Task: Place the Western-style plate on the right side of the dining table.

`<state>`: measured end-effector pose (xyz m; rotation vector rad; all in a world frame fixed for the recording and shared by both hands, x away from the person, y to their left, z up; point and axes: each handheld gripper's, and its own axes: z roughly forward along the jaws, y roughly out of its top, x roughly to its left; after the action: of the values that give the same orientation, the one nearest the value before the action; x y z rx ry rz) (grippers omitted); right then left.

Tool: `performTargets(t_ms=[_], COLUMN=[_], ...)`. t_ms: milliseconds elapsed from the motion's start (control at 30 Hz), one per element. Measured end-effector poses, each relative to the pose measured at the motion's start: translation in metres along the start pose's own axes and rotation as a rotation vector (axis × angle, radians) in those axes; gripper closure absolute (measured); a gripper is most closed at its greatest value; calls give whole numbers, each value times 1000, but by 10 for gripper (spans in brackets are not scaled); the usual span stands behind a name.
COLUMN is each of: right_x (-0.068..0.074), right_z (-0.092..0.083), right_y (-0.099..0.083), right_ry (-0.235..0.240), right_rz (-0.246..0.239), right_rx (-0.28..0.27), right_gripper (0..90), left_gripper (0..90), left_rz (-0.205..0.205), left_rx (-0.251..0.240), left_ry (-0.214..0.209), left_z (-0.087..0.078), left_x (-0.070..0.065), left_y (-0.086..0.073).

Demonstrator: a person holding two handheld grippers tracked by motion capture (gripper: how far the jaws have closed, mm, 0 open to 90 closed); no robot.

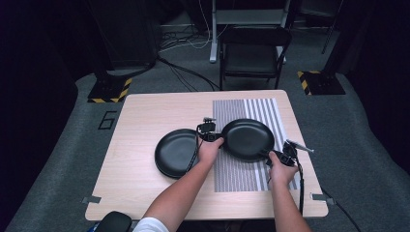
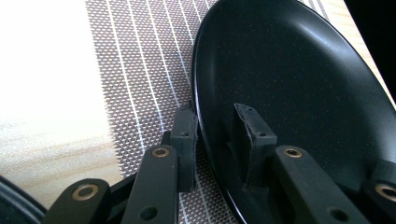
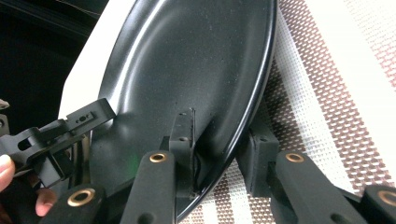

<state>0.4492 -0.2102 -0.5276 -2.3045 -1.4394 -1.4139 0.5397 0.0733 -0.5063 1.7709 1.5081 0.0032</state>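
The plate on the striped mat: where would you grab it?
By its raised rim, from opposite sides. The plate is wide, shallow and lies flat on the mat, so each gripper, left and right, straddles the thin edge, one jaw inside, one outside.

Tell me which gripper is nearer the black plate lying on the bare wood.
Left. The left gripper sits between the two plates, beside that plate on the wood; the right gripper is across the other plate, farther away.

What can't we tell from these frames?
- Left gripper view: whether the left gripper pads actually press the plate rim; a gap shows.
- Right gripper view: right gripper outer pad contact, hidden under the rim.
- High view: second plate near edge, covered by the forearm.
- High view: jaws too small.
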Motion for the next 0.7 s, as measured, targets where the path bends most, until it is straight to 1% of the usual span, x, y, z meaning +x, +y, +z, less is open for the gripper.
performTargets(t_ms=[33,100,133,200,233,333,367,467,500,600,667,700], right_x=[2,3,3,5,6,7,7,7,6,7,8,9], right_z=[0,0,0,0,0,0,-1,-1,0,-1,0,-1], right_y=[0,0,0,-1,-1,-2,-2,-2,-2,-2,-3,-3], right_ry=[-9,-21,-21,-38,-41,-42,-43,-45,-47,-53,-56,-60], right_rz=[-9,-10,-10,-18,-32,-29,-35,-39,-48,-61,-59,-58], right_rx=[-6,-8,-8,-18,-18,-19,-16,-14,-13,-9,-11,-11], right_gripper=[682,680,680,671,671,671,671,669,669,663,661,657], left_gripper=[710,710,710,708,707,705,705,704,702,699,699,699], left_rz=[2,11,11,11,8,10,11,19,21,28,30,41], left_rx=[2,10,10,11,8,6,6,8,7,9,9,11], left_ry=[1,-1,-1,5,9,9,10,17,24,26,28,35], left_z=[0,0,0,0,0,0,0,0,0,0,0,0], left_x=[0,0,0,0,-1,-1,-1,-1,-2,-2,-2,-2], left_y=[0,1,1,0,0,0,0,0,0,0,0,0])
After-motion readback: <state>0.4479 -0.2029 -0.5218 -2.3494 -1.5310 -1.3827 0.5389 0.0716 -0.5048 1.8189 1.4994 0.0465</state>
